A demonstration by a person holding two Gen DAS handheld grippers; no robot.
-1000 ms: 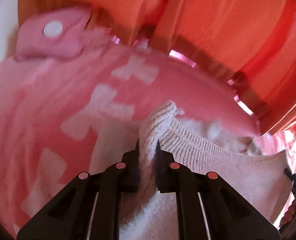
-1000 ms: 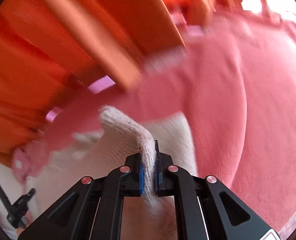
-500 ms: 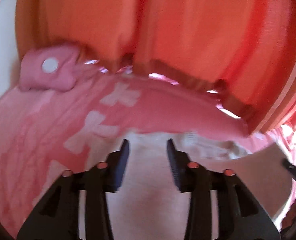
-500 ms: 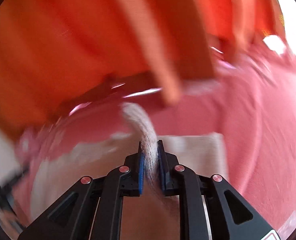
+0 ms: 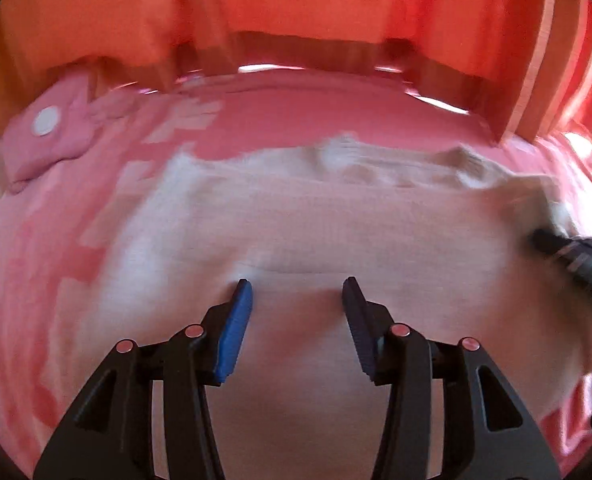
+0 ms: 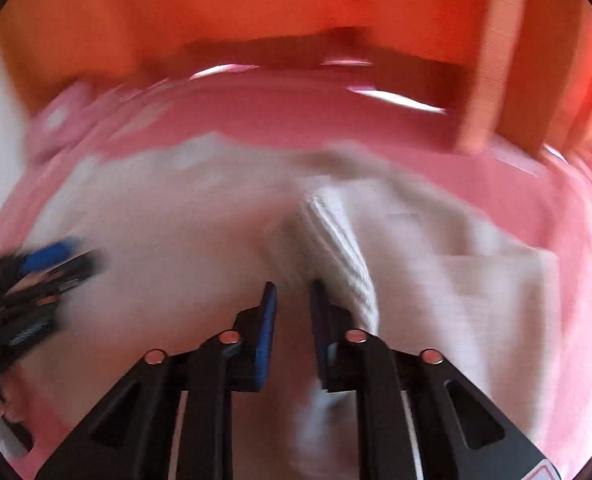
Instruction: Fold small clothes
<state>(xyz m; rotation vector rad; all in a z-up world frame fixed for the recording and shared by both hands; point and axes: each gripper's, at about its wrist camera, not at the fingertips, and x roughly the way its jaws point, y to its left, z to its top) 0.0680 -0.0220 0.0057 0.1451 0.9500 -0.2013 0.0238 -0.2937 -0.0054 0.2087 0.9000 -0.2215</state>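
A cream knitted garment (image 5: pixel 304 224) lies spread on a pink bed cover (image 5: pixel 36 264). My left gripper (image 5: pixel 296 292) is open and empty, just above the garment's near part. My right gripper (image 6: pixel 293 292) is open; the garment's ribbed hem (image 6: pixel 336 248) lies bunched by its right finger, no longer clamped. The garment (image 6: pixel 168 232) spreads left and right in the right wrist view. Each gripper shows at the other view's edge: the right one (image 5: pixel 576 256), the left one (image 6: pixel 36 276).
Orange curtains (image 5: pixel 296 8) hang behind the bed. A pink cushion with a white dot (image 5: pixel 48 136) lies at the far left of the cover, which has a pale blocky pattern (image 5: pixel 96 236) on its left side.
Both grippers have opened and let go of the garment's ribbed edge. The garment now lies flatter on the cover. Both grippers have drawn back and the views have tilted up.
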